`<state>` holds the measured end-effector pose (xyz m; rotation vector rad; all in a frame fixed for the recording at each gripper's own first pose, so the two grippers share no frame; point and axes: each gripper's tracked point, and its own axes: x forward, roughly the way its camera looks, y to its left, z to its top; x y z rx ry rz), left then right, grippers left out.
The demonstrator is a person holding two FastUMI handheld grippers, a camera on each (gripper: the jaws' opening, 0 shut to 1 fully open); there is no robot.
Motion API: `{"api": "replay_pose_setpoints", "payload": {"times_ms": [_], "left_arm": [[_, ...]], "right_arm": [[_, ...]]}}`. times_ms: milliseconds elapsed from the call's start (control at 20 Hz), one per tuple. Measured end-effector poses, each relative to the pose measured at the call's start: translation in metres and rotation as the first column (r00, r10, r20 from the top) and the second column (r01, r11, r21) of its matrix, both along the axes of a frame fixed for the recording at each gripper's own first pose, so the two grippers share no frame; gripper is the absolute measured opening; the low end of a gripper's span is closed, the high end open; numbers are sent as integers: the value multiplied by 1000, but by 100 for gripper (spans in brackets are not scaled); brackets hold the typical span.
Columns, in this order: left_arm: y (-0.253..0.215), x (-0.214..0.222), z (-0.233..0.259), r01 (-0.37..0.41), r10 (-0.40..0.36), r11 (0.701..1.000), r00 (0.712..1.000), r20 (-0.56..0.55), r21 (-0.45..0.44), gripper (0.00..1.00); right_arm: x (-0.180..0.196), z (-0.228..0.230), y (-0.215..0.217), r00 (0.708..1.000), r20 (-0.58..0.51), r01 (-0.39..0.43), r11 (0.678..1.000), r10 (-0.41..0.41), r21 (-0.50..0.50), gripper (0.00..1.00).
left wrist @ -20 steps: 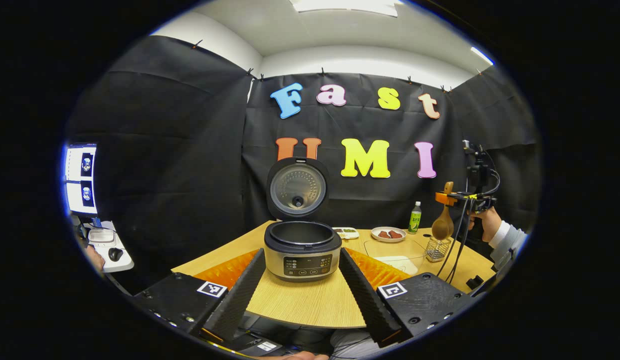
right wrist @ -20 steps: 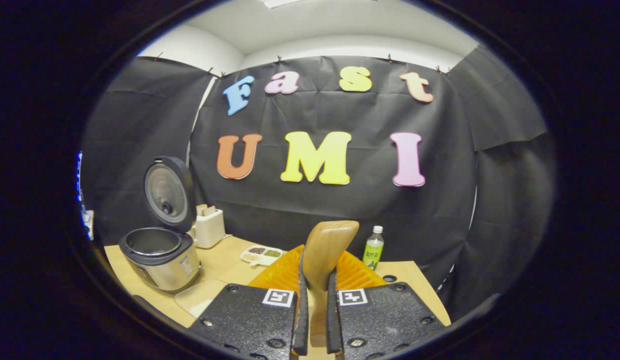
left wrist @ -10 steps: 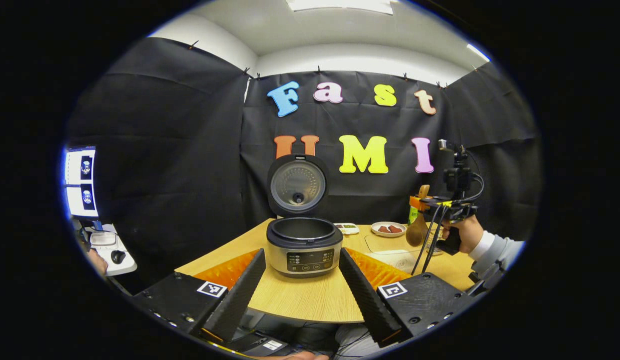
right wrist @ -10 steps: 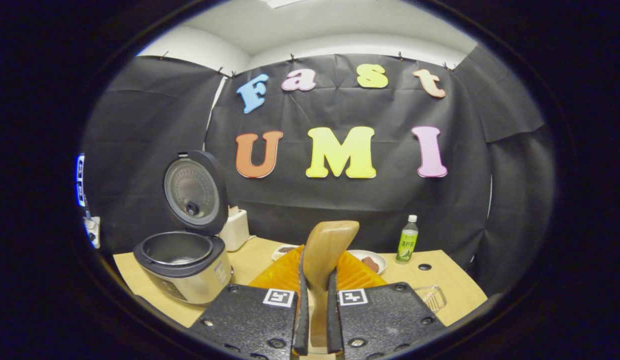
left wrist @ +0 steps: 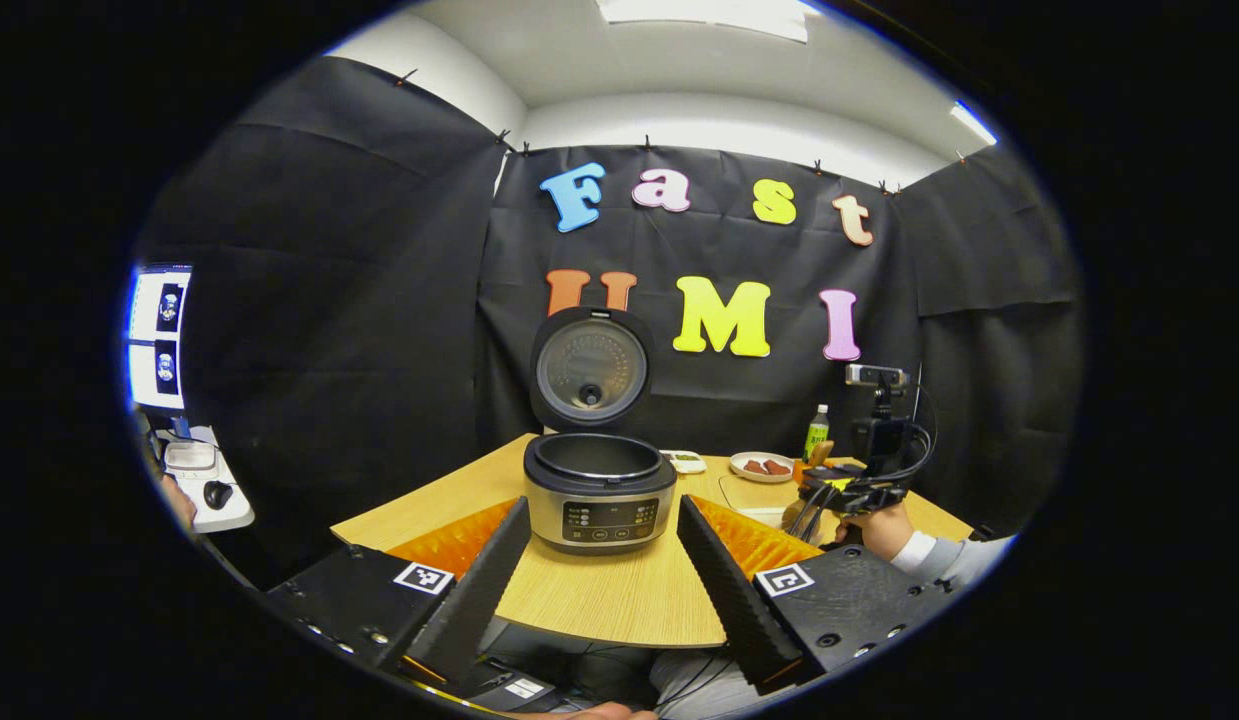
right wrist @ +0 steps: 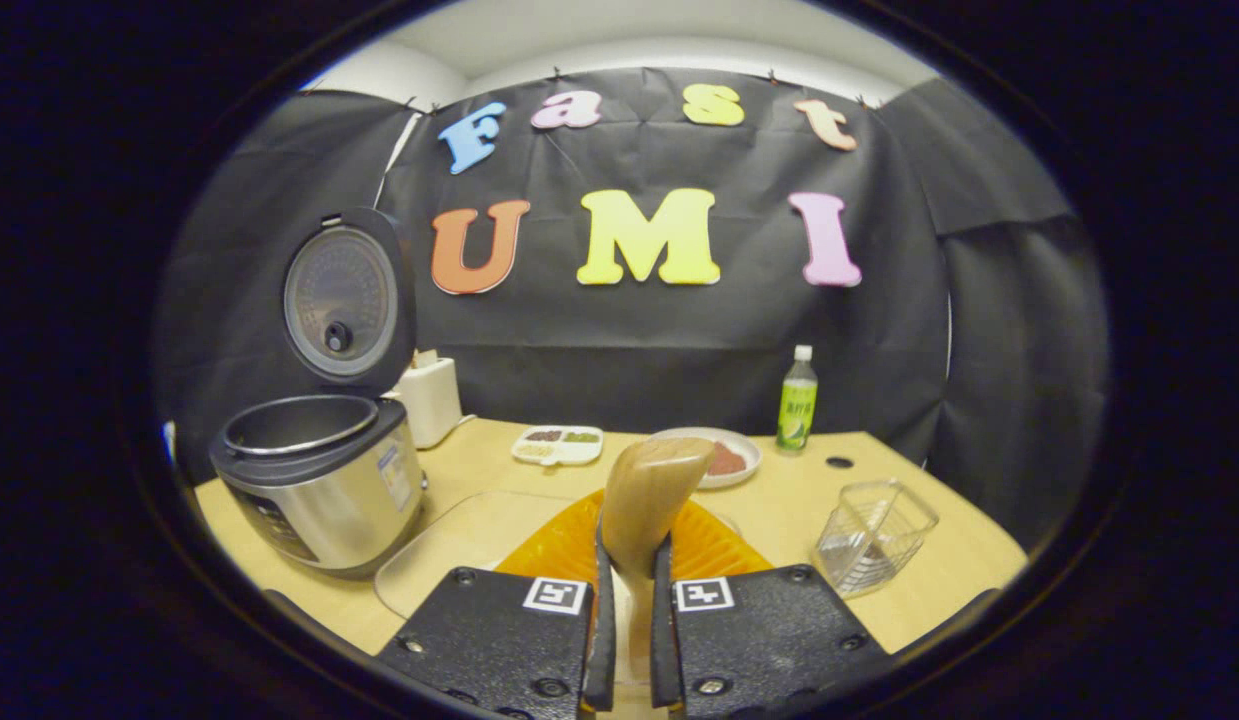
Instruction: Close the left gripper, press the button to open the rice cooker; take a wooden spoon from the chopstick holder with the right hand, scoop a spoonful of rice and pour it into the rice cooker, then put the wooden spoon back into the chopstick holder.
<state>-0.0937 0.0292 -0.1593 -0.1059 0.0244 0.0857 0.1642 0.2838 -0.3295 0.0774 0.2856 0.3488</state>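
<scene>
Now spoon (right wrist: 651, 495) pinched in right gripper (right wrist: 627, 640), over table (right wrist: 479, 470).
Left gripper (left wrist: 604, 570) spread wide, faced open cooker (left wrist: 599, 490); holder (right wrist: 872, 537) near table's right edge.

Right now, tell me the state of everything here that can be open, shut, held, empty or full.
rice cooker: lid up, pot looks empty
wooden spoon: clamped in the right gripper
left gripper: open, holding nothing
chopstick holder: empty
bottle: capped, upright

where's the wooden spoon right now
In the right gripper view the wooden spoon is clamped between the right tongs, its handle end sticking up, above the table between rice cooker and chopstick holder.
</scene>
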Motion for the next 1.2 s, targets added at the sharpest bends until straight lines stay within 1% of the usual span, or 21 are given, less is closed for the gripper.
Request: {"api": "replay_pose_setpoints", "payload": {"times_ms": [100,200,300,400,600,700,800,900,1000,1050,1100,1150,1200], "left_arm": [[-3,0,-1,5,-5,1000,1000,-2,-4,95],[-6,1,-5,8,-8,1000,1000,-8,2,95],[-11,1,-9,16,-16,1000,1000,-19,8,94],[-9,1,-2,6,-6,1000,1000,4,11,95],[-18,-2,5,25,-25,1000,999,35,9,94],[-17,2,1,26,-26,1000,999,30,14,95],[-12,2,2,12,-12,1000,999,35,-1,95],[-12,1,2,14,-13,1000,999,36,-16,95],[-11,3,1,14,-13,1000,999,34,-20,95],[-11,1,-1,15,-15,1000,999,32,-17,95],[-11,2,-1,15,-15,1000,999,28,-14,95],[-11,3,-2,14,-14,1000,1000,27,-9,95],[-11,3,-2,9,-9,1000,1000,25,-1,95]], "right_arm": [[-10,-1,6,997,-73,-21,997,27,79,19],[-16,1,11,992,-115,-32,986,51,161,19],[-18,3,15,988,-136,-43,972,76,231,19],[-17,3,19,983,-149,-66,958,111,278,19],[-14,6,30,962,-193,-109,915,196,388,19],[-13,6,35,944,-226,-120,889,240,441,19],[-8,5,36,921,-274,-104,852,278,513,19],[-2,3,29,905,-314,-59,815,288,577,19],[4,0,22,892,-347,-19,791,290,611,18],[6,-1,21,883,-361,-3,771,301,637,19],[9,-2,17,876,-374,23,747,306,665,19],[10,0,14,867,-385,53,709,317,703,19],[14,5,12,863,-380,74,662,332,745,19]]}}
